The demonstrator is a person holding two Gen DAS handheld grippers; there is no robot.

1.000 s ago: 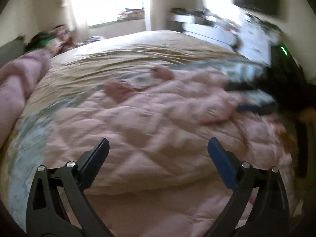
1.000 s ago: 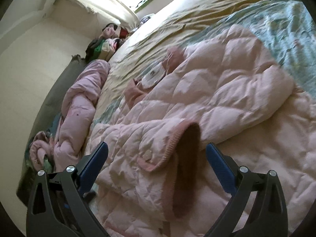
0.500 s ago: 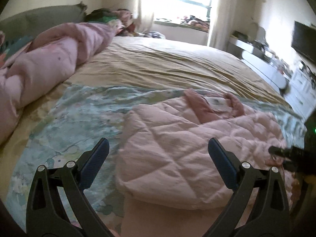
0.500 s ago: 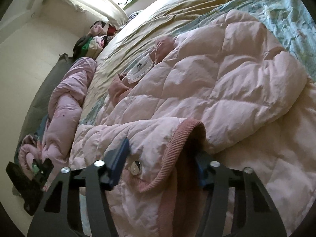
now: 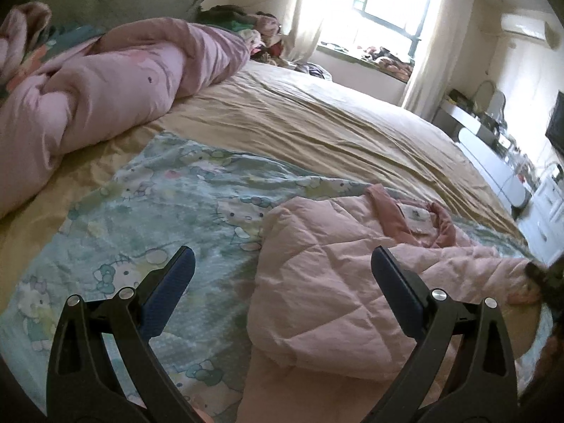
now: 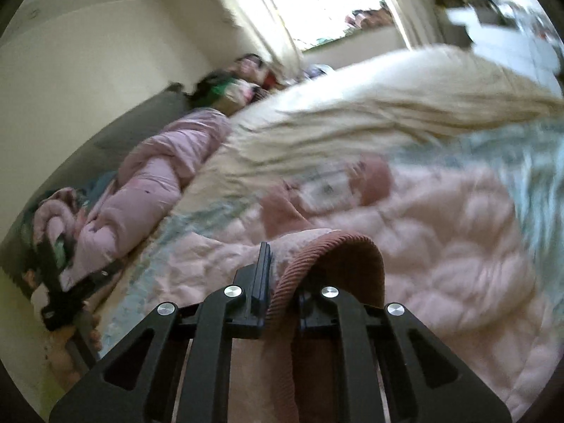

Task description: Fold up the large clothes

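Because the pink quilted jacket (image 5: pixel 338 282) lies spread across the near part of the bed, collar (image 5: pixel 416 218) pointing toward the window, you have room to fold it flat where it is. Its ribbed cuff (image 6: pixel 328 250) is the piece you are working with: your right gripper (image 6: pixel 282 282) has just been closing, and its jaws now pinch the ribbed edge of that cuff between them, so the sleeve comes along with your hand. A grip on the cuff makes sense, I judge, since the ribbing is firm and gives you the sleeve's far end to carry over the body of the jacket.

Your left gripper (image 5: pixel 282 275) hangs with its jaws wide apart and nothing between them, above the jacket's left edge where it meets the cartoon-print sheet (image 5: pixel 169 211). From there it looks ready to pin or take that side, though it touches nothing yet.

Beyond the sheet the tan bedspread (image 5: pixel 317 123) runs to the window, and a rolled pink duvet (image 5: pixel 105 81) lies well apart along the headboard side, out of your way.
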